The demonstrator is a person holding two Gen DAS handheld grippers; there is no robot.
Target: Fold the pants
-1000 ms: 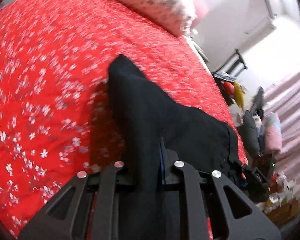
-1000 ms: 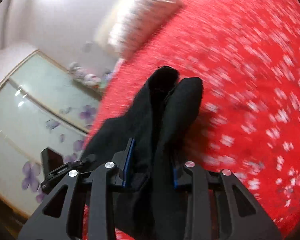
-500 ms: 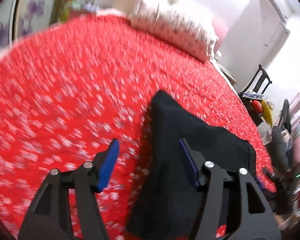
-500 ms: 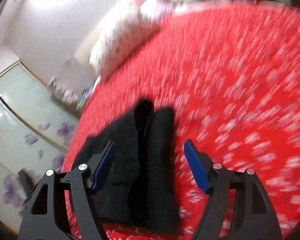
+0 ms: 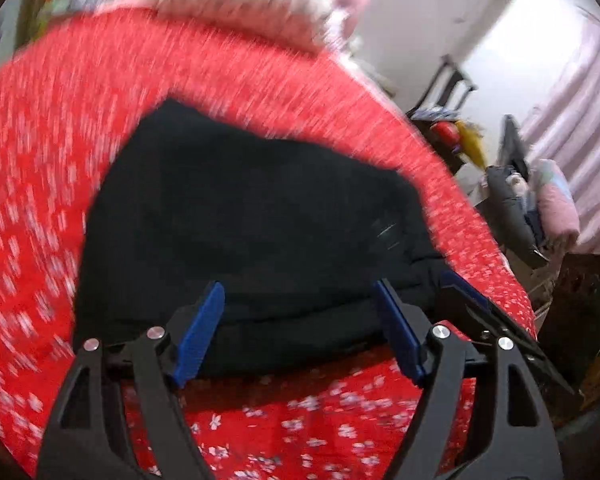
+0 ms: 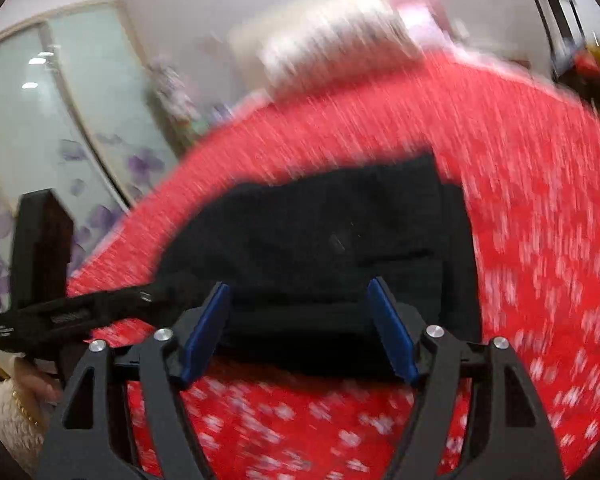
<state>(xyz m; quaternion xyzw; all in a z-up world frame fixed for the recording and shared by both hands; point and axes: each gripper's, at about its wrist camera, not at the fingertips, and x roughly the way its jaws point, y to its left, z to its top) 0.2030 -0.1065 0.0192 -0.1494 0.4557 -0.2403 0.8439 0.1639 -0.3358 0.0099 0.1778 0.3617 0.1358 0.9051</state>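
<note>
Now both tongs, left (image 5: 298,328) and right (image 6: 298,328), gape wide over folded black pants (image 5: 252,220).

One pair of pants, one bed, two hand-held grippers.

One folded black pair of pants (image 5: 252,216) lies mid-frame on one bed (image 5: 40,168) with a red flowered cover. Two hand-held grippers show: the left hand-held gripper (image 5: 300,330) at the bottom of its own view, jaws spread with nothing between them, and the right hand-held gripper (image 6: 298,330) likewise. One blurred pillow (image 5: 244,4) sits at the top; one dark chair (image 5: 452,84) stands upper right.
</note>
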